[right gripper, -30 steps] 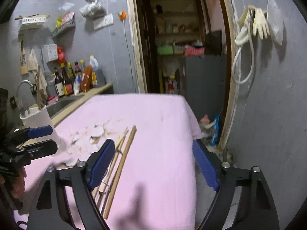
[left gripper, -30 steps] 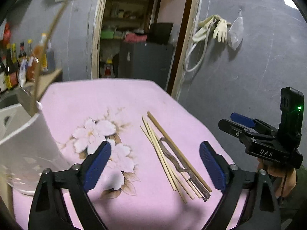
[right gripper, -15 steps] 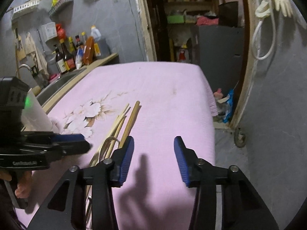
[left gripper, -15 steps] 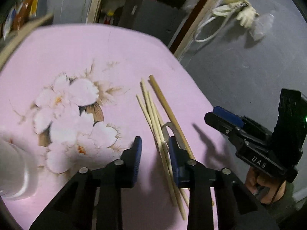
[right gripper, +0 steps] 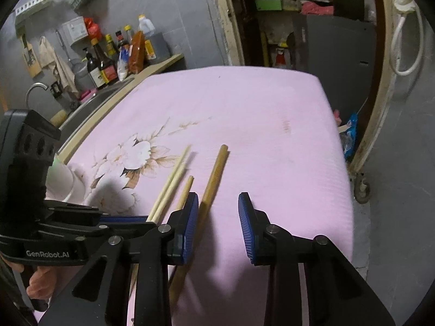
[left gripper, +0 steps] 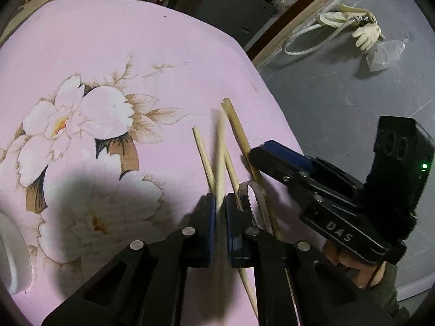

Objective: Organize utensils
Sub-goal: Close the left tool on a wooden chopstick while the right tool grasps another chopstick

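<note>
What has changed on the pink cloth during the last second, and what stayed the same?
The left tool came down from above the cloth and shut on one pale chopstick, whose far end is now blurred and angled across the others. The right tool moved in beside the thick chopstick and narrowed, but is open and holds nothing. The metal tongs and pink cloth stayed put.

left gripper (left gripper: 220, 203) fingers now closed onto a pale chopstick (left gripper: 220, 160), lifting its tip; right gripper (right gripper: 217, 212) narrowed
</note>
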